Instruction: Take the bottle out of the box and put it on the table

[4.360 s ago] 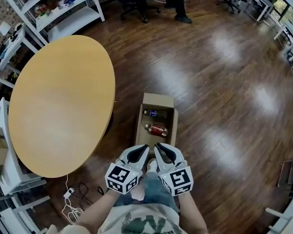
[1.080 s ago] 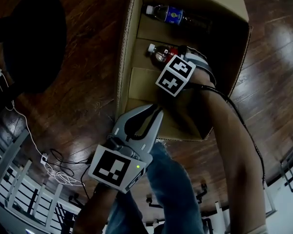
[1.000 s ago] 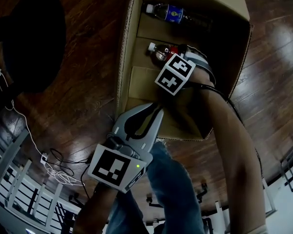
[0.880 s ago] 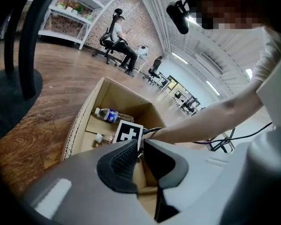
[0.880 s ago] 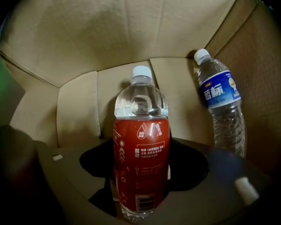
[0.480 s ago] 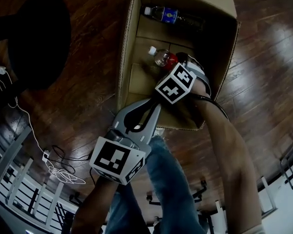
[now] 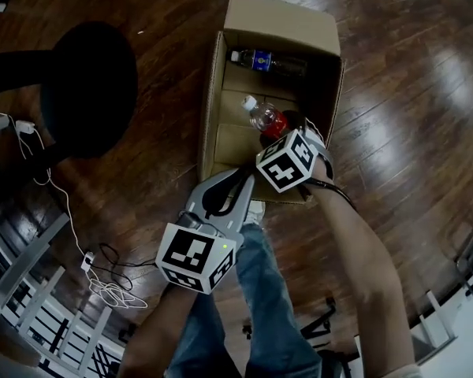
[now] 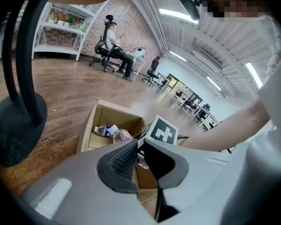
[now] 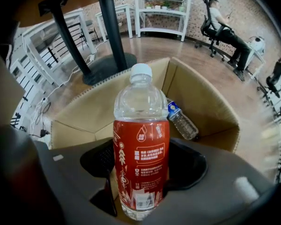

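An open cardboard box [image 7: 217,85] stands on the dark wood floor. My right gripper [image 7: 286,136] reaches into it and is shut on a clear bottle with a red label and white cap [image 7: 266,118]. In the right gripper view this red-label bottle [image 9: 141,144] stands upright between the two pads of the right gripper [image 9: 140,172], above the box's bottom. A second bottle with a blue label [image 7: 266,60] lies at the far end of the box; the blue-label bottle [image 9: 181,121] also shows behind the held one. My left gripper [image 7: 251,173] hangs shut and empty at the box's near edge.
The table's black round base [image 7: 87,85] and post [image 9: 110,22] stand left of the box. White cables [image 7: 102,282] lie on the floor near my legs. White shelves [image 9: 164,8] and a person seated on an office chair [image 9: 220,27] are far off.
The right gripper has risen with the red-label bottle off the box's bottom and come nearer to me. The head view has pulled back. The left gripper stays by the box's near edge.
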The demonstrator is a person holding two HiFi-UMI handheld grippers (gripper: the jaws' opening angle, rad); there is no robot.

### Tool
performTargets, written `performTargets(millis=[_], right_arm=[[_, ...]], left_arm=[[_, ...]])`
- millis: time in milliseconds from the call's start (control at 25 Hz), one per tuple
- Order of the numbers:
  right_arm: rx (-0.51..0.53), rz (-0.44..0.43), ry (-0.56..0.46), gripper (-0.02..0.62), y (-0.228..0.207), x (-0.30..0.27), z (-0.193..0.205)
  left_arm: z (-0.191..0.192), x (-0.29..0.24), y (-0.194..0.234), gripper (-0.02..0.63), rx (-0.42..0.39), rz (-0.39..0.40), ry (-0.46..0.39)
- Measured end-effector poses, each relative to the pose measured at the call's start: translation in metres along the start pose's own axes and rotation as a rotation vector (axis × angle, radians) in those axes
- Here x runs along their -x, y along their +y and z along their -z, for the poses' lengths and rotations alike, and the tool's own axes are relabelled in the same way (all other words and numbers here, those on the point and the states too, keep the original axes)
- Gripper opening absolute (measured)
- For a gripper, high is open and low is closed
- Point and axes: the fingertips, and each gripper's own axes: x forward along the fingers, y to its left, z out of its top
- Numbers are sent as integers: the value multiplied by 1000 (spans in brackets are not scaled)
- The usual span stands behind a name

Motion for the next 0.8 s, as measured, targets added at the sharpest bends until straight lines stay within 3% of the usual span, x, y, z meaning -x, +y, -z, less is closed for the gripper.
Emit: performTargets(millis=[360, 800], right_arm=[[-131, 5, -148, 302, 3, 135, -30], [-323, 37, -416, 302, 11, 352, -83]], left_arm=[[-48, 61, -41, 37, 2, -37, -27], [-156, 154, -128, 34, -81, 12, -130]])
